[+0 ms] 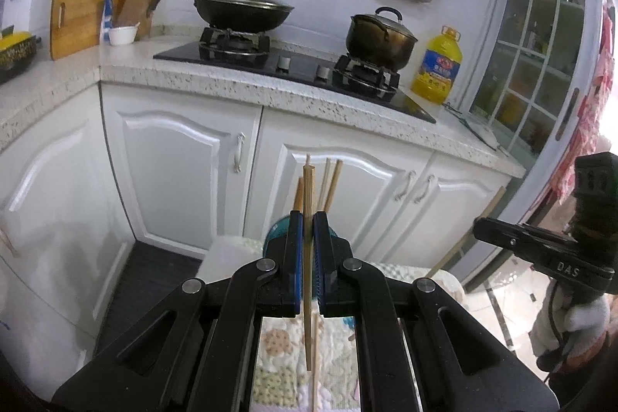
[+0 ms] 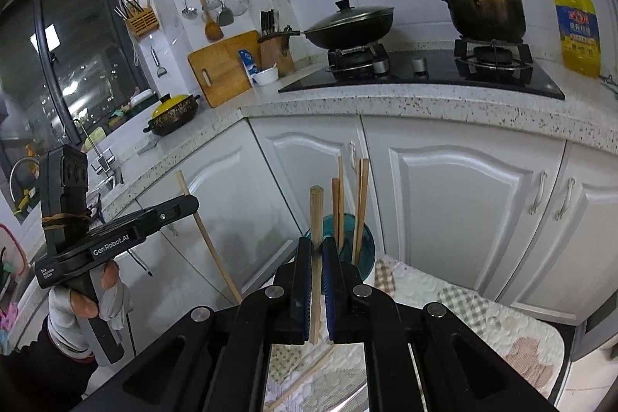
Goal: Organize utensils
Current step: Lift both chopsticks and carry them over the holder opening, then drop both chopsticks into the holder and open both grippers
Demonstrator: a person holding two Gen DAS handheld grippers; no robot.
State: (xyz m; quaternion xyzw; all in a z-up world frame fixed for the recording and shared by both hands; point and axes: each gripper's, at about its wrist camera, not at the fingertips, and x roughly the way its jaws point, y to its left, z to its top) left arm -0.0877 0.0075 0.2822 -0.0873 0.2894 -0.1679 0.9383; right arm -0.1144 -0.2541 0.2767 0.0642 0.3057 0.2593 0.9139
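Note:
My left gripper (image 1: 308,219) is shut on a wooden chopstick (image 1: 308,188) that stands upright between its blue pads. Just behind it a teal cup (image 1: 276,230) holds several chopsticks. In the right wrist view my right gripper (image 2: 316,244) is shut on a thicker round-ended chopstick (image 2: 316,211), also upright, in front of the same teal cup (image 2: 347,230). Each gripper shows in the other's view: the left gripper (image 2: 195,205) with its slanted chopstick (image 2: 208,238), and the right gripper (image 1: 479,224). Another chopstick (image 2: 305,371) lies on the quilted cloth (image 2: 463,296) below.
White cabinet doors (image 1: 174,161) stand behind the cup under a speckled counter (image 1: 239,80). On the stove sit a lidded wok (image 1: 243,6) and a pot (image 1: 378,33), beside a yellow oil bottle (image 1: 438,64). A cutting board (image 1: 77,14) and a knife block (image 1: 141,6) stand at the left.

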